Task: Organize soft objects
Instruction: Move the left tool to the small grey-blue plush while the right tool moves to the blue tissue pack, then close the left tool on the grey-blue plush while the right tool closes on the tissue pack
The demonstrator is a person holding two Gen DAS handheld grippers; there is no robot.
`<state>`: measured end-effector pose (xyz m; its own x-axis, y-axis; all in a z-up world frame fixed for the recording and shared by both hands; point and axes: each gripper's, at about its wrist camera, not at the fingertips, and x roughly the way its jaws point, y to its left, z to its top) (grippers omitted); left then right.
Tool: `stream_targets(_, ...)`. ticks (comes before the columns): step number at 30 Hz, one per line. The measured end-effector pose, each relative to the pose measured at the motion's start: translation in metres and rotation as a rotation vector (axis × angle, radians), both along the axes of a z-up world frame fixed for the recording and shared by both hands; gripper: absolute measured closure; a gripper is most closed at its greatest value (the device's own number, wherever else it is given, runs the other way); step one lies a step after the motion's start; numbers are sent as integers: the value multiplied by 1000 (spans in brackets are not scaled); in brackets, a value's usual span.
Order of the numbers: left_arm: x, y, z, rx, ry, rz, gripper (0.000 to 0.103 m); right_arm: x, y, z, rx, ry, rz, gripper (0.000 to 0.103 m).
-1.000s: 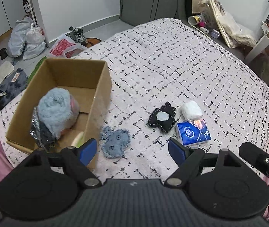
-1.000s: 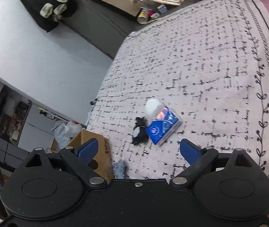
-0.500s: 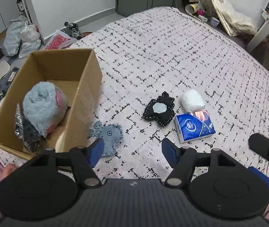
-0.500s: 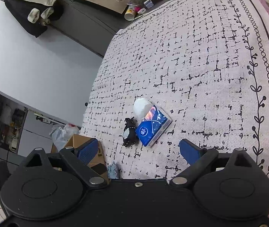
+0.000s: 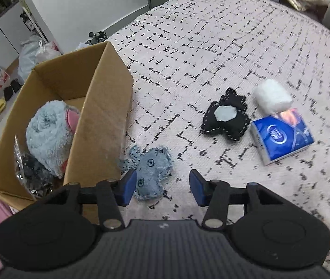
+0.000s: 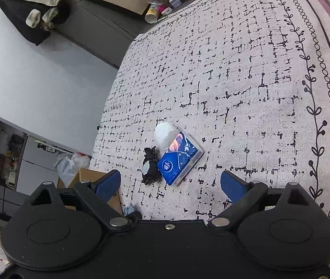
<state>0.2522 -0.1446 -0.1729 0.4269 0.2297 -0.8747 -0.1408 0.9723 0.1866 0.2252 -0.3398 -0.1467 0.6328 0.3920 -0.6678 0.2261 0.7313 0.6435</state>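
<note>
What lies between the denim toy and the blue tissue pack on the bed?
In the left wrist view, the black stitched toy lies between the denim toy and the tissue pack.

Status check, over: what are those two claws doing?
Both claws open, empty. Left claw over denim toy beside box. Right claw hovering. Nothing blocking.

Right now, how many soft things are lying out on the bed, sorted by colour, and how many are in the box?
Blue: 2, denim toy and tissue pack
Black: 1, black toy
White: 1, white roll
In the box: 2, plush and a shiny bag
Total: 6
</note>
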Motion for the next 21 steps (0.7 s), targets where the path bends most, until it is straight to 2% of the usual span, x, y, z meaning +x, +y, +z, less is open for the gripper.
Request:
stream_targets(5,6,-3,-6,58,-13,7,53,9,1,-11,12,27,-18,11)
stream_targets(8,9,-5,-11,83,5,1,54,16,2,-21,56,45,-23,14)
stream_targets(10,11,-3,-14,85,17,15,69,21,4,-27,75,58,-28,15)
stream_targets(13,13,4,-18,66,29,32,85,28,11,-35,69,67,-28,15)
stream_targets(21,8,25,-5,-46,-52,38,90,40,16,-52,69,91,-68,15)
